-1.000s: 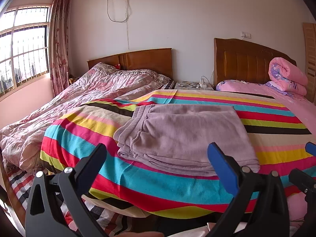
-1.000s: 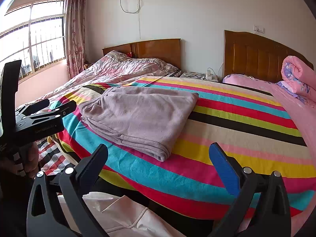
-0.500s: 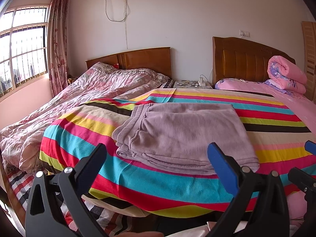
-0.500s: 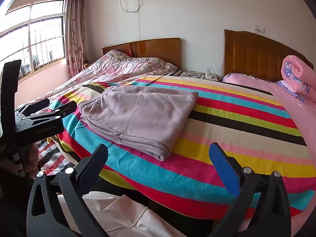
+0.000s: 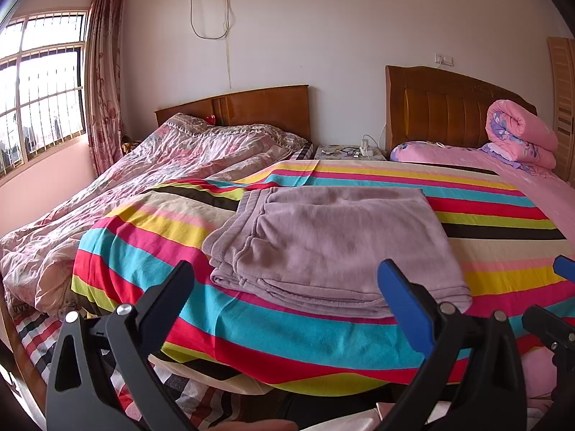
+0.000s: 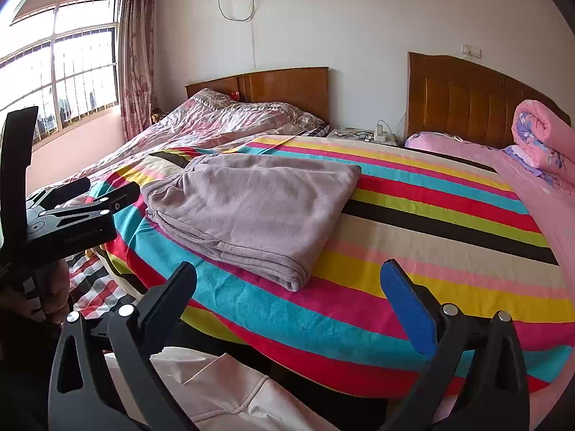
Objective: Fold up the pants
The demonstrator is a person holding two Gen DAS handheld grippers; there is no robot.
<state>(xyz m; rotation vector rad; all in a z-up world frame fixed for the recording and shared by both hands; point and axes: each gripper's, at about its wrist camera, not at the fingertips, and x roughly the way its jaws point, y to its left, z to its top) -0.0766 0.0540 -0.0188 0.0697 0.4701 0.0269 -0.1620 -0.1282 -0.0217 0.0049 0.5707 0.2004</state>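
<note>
Both my wrist views sit low off the foot of the striped bedspread [image 5: 287,337], facing the headboards. Left view looks straight at the folded pants [image 5: 334,248]. Right view stands further right, angled leftward, with the pants [image 6: 251,208] left of centre. Both share the bedspread [image 6: 431,251], the pants and the window wall.

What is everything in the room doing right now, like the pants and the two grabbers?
pants: folded, lying flat on the striped blanket
left gripper: jaws open, holding nothing
right gripper: jaws open, holding nothing
pink quilt: rolled up by the headboard
curtain: pulled aside
far bed: covers rumpled
</note>
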